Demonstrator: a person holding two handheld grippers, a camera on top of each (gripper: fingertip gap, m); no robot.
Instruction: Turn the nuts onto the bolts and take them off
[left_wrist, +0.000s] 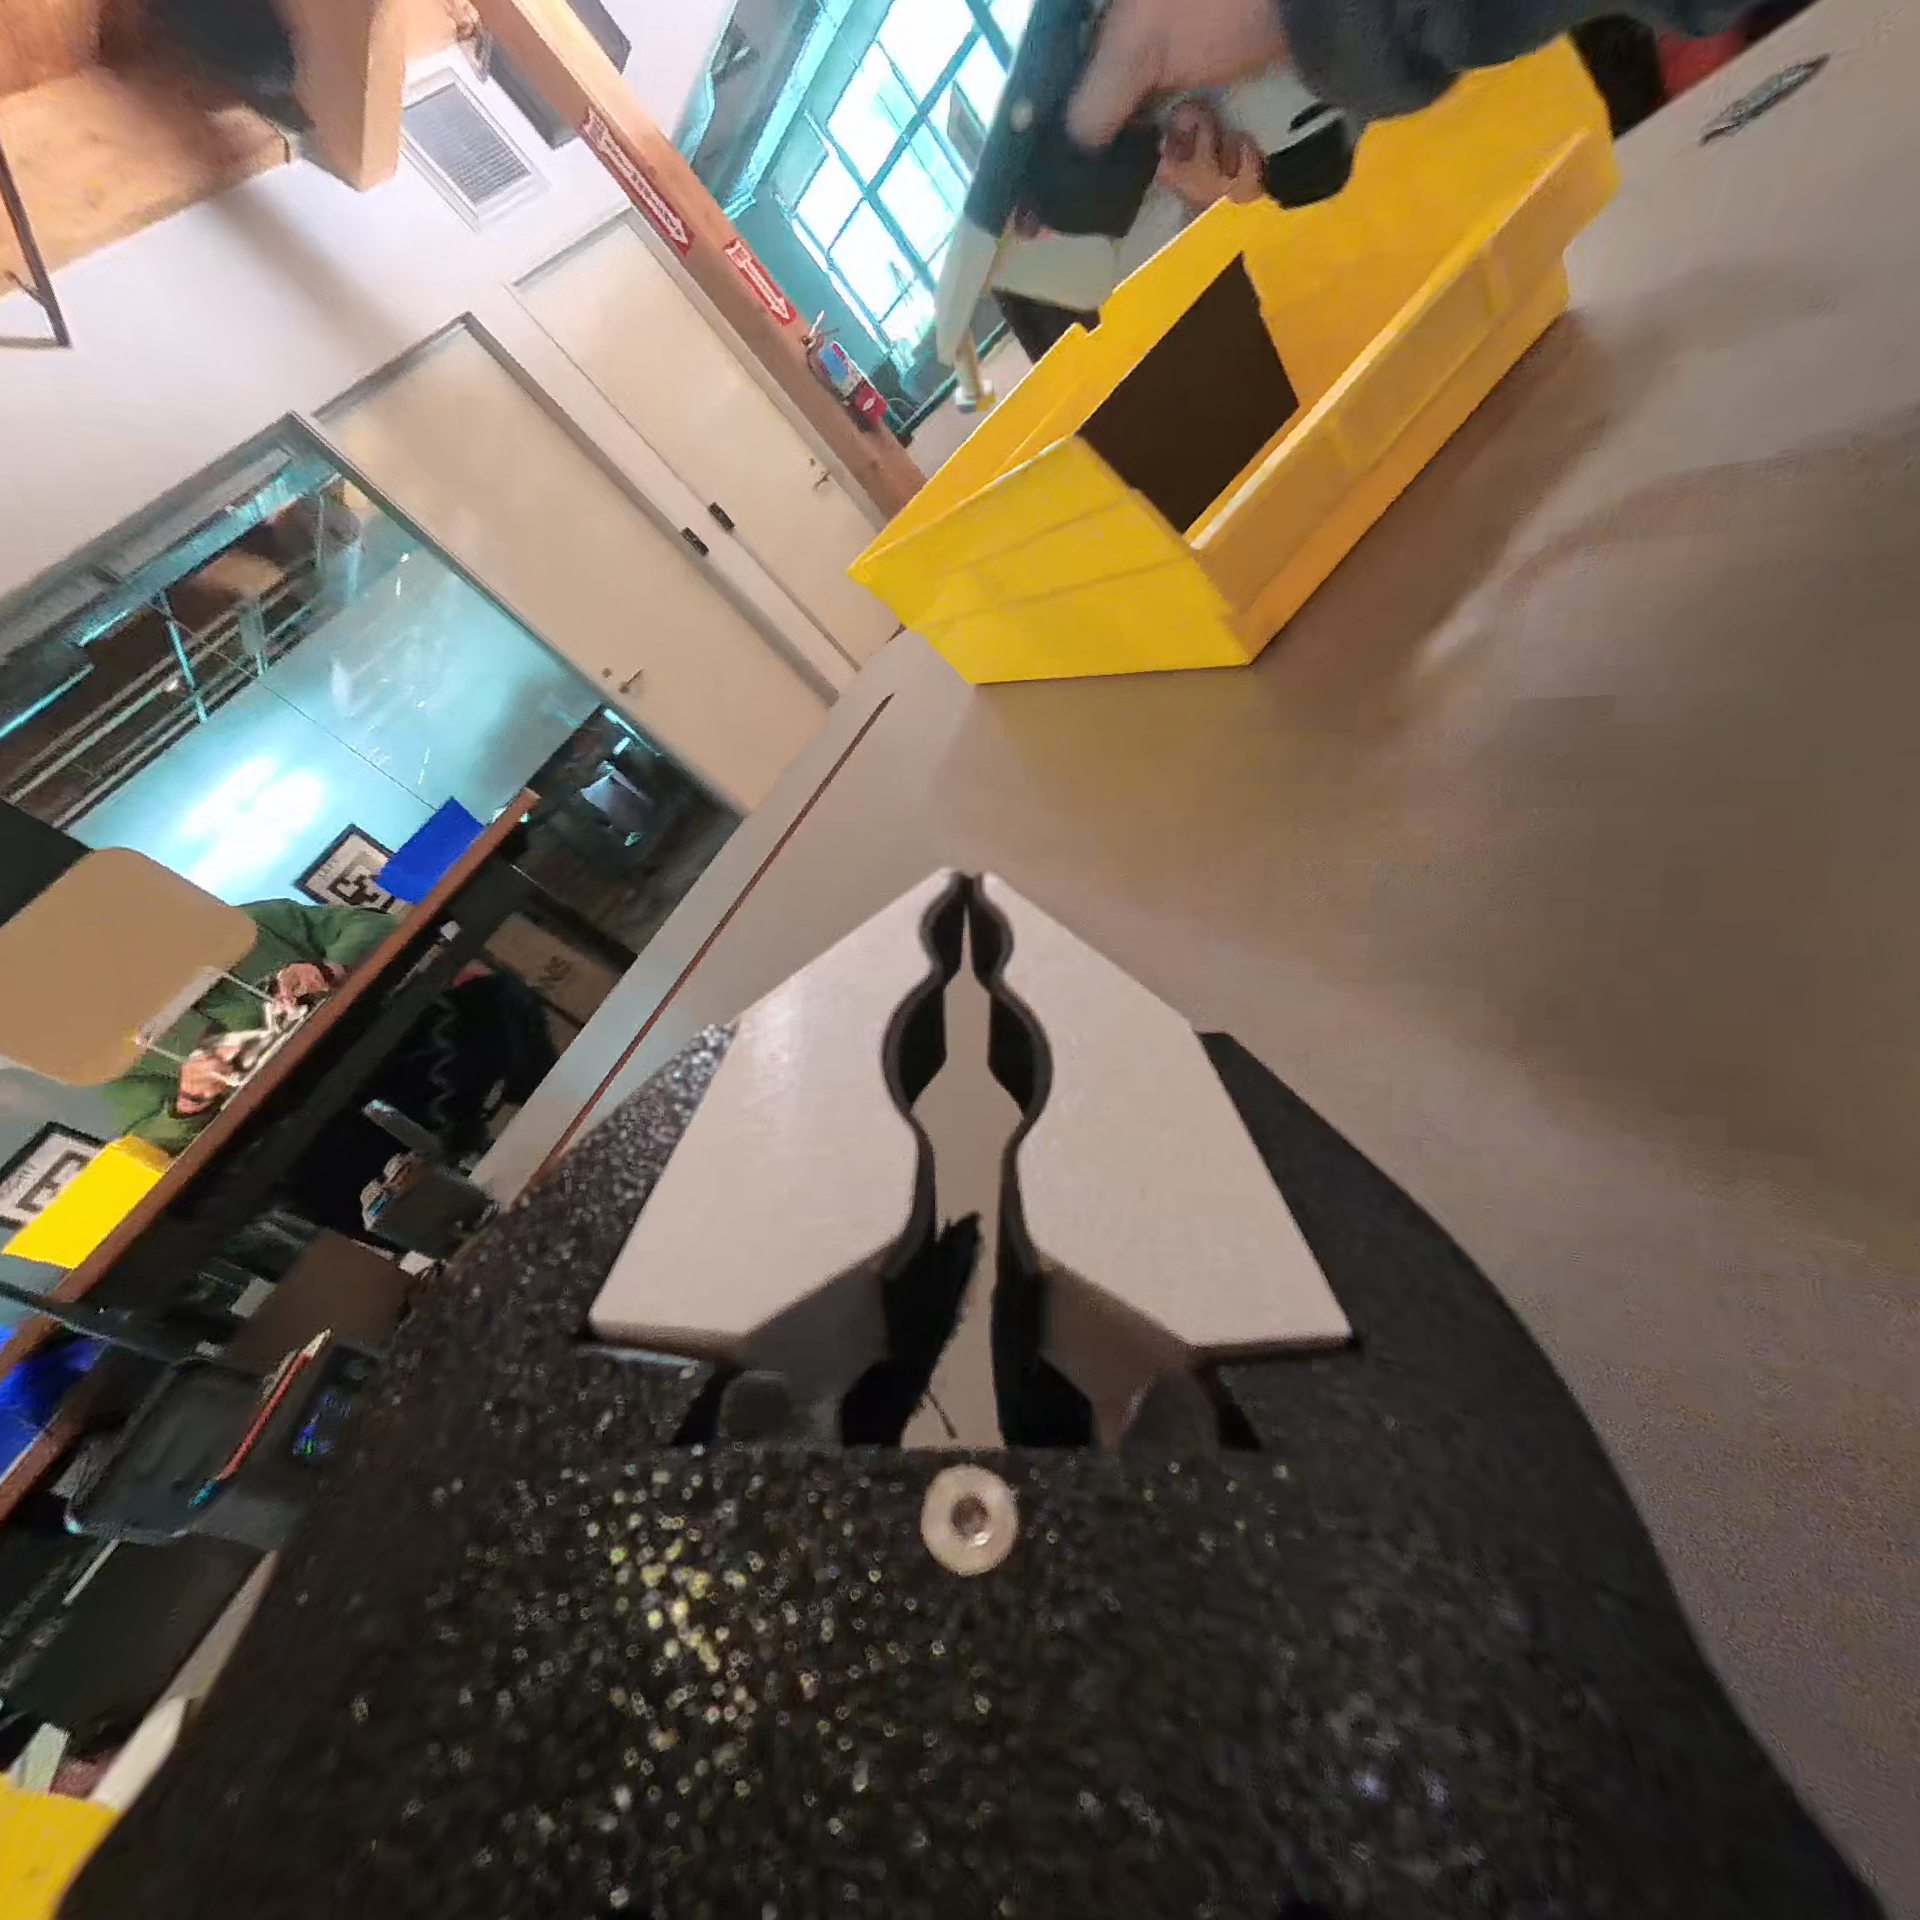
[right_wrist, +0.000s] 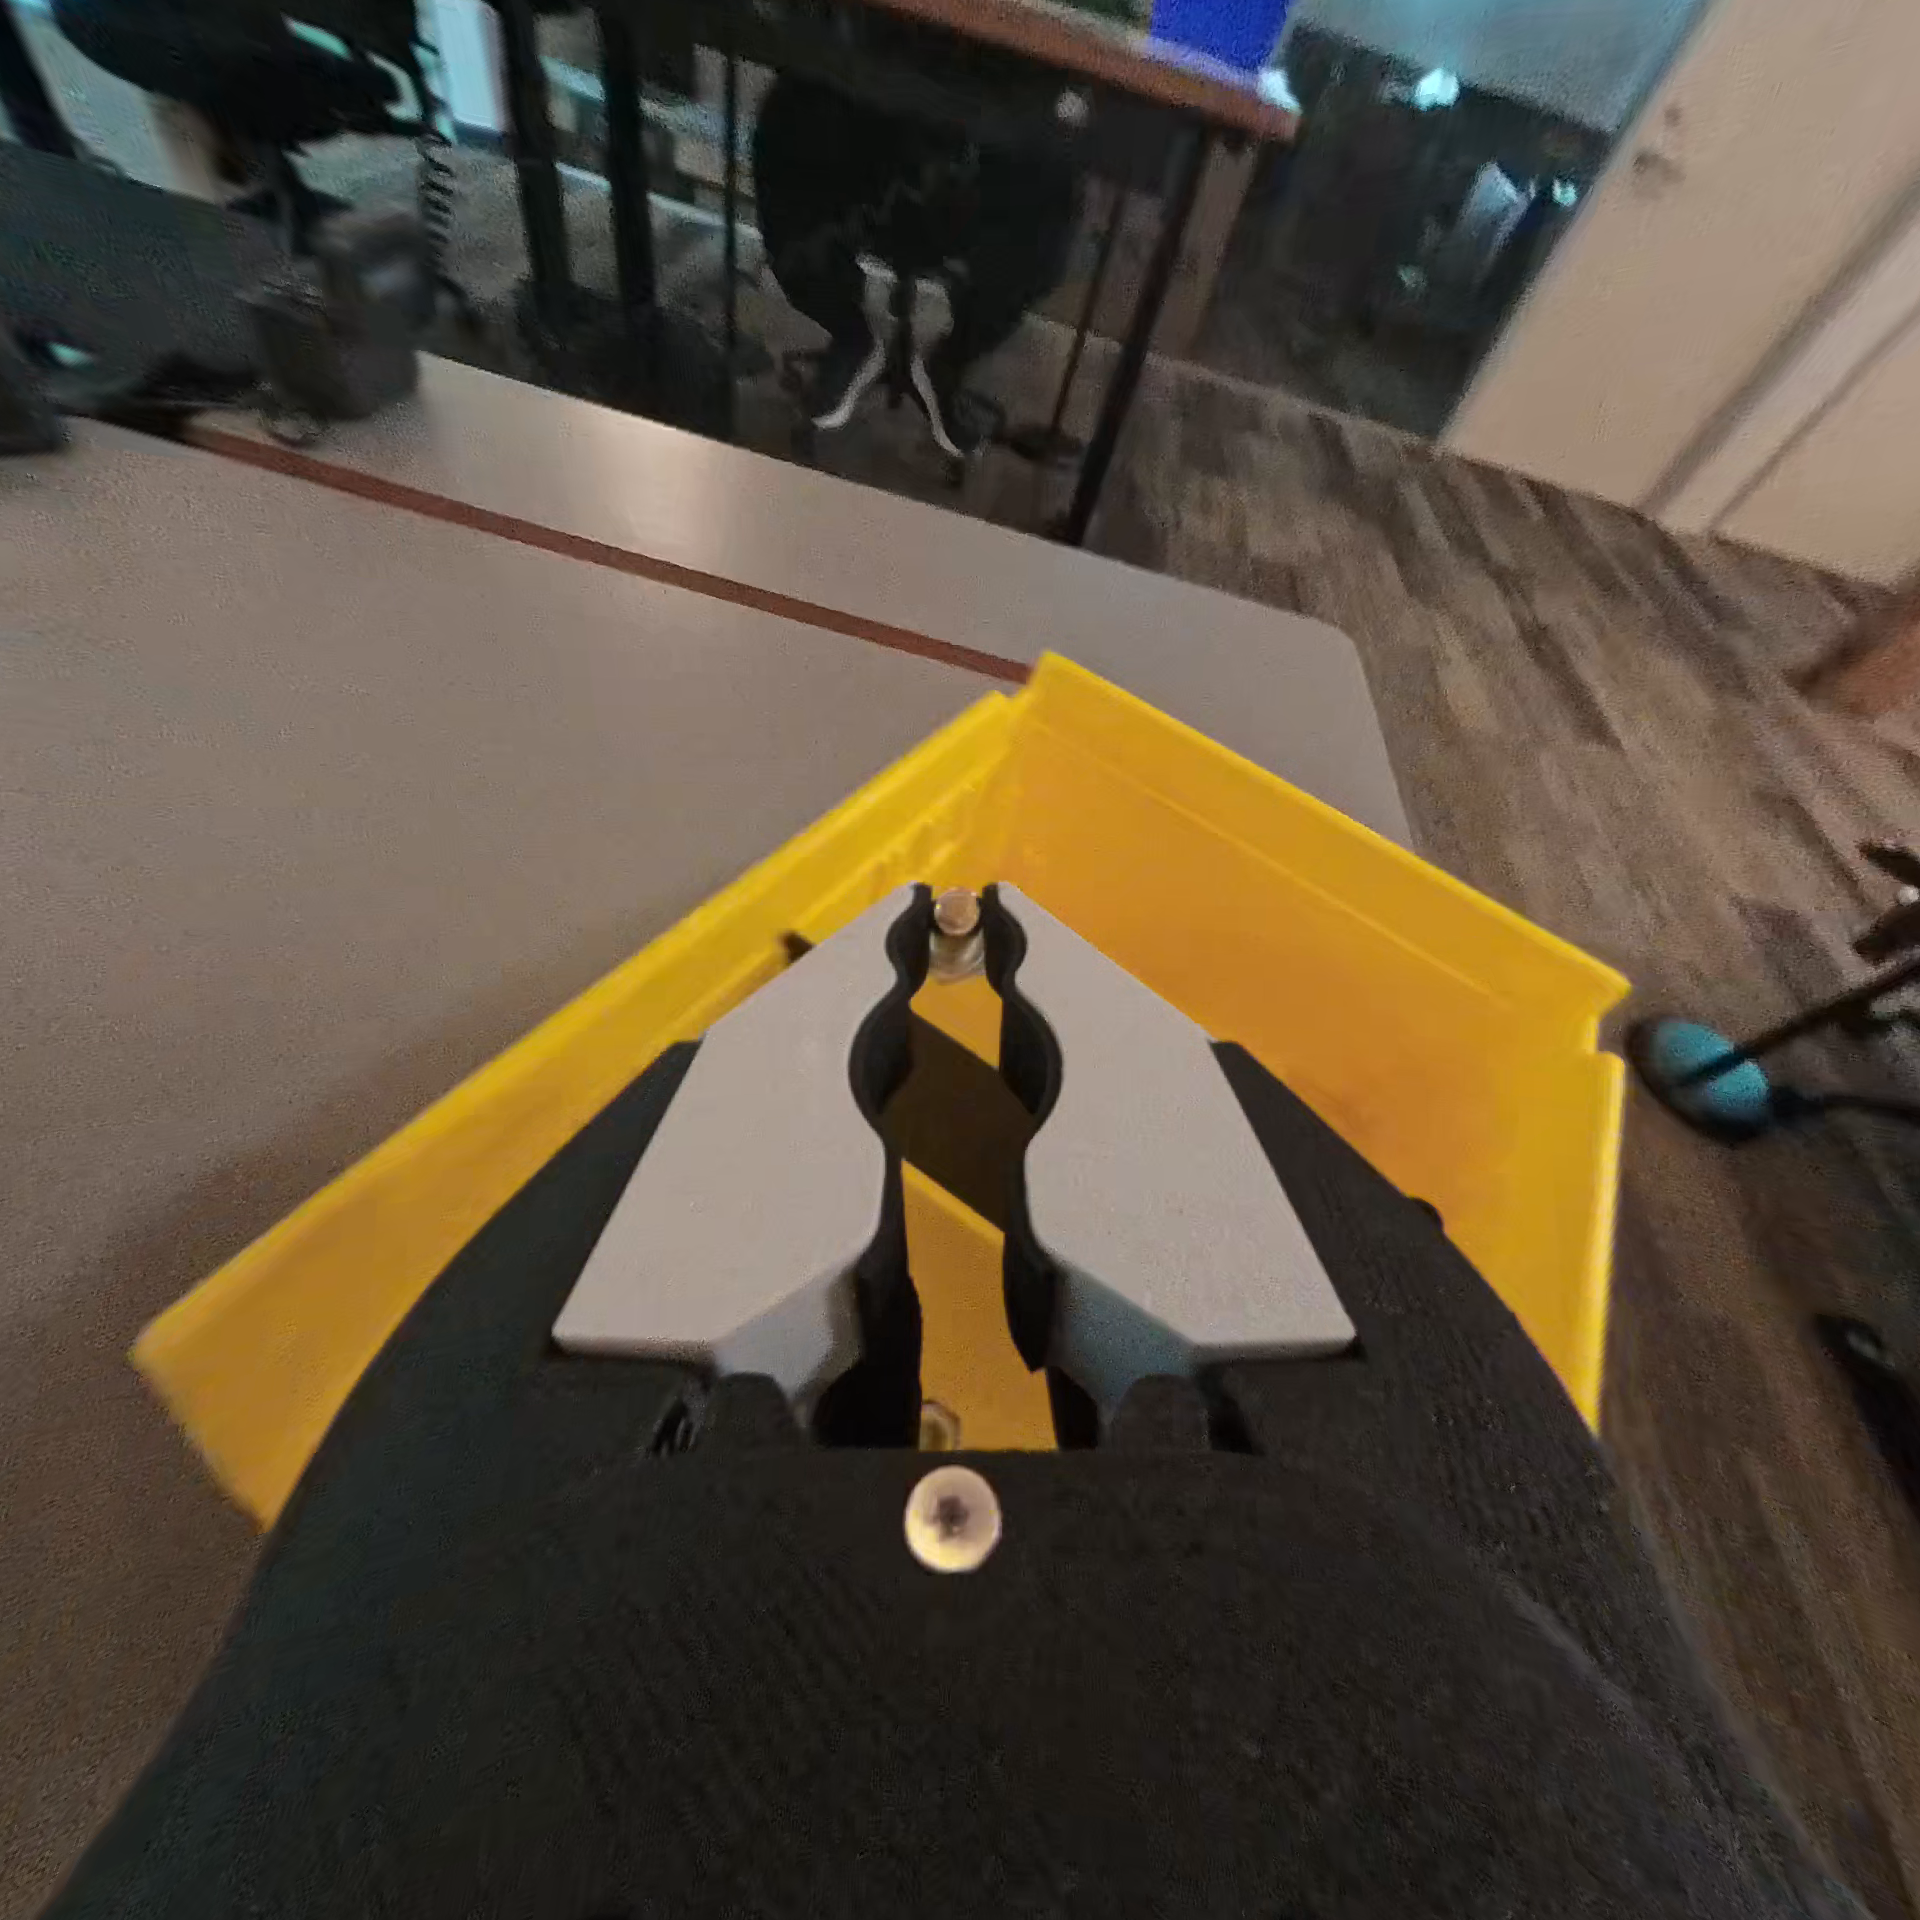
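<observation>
In the right wrist view my right gripper is shut on a small metal bolt with a nut on it, held at the fingertips above the inside of a yellow bin. A second metal piece shows on the bin floor near the base of the fingers. In the left wrist view my left gripper is shut and empty, tilted over the grey table, well short of the yellow bin. The right hand with its gripper hangs over the bin's far end, blurred.
A black divider stands inside the bin. The bin sits near the table's corner, with carpet floor beyond. A brown seam crosses the table. Other desks, chairs and a person sit farther back. One gripper's finger ends stand about 30 cm off the other's.
</observation>
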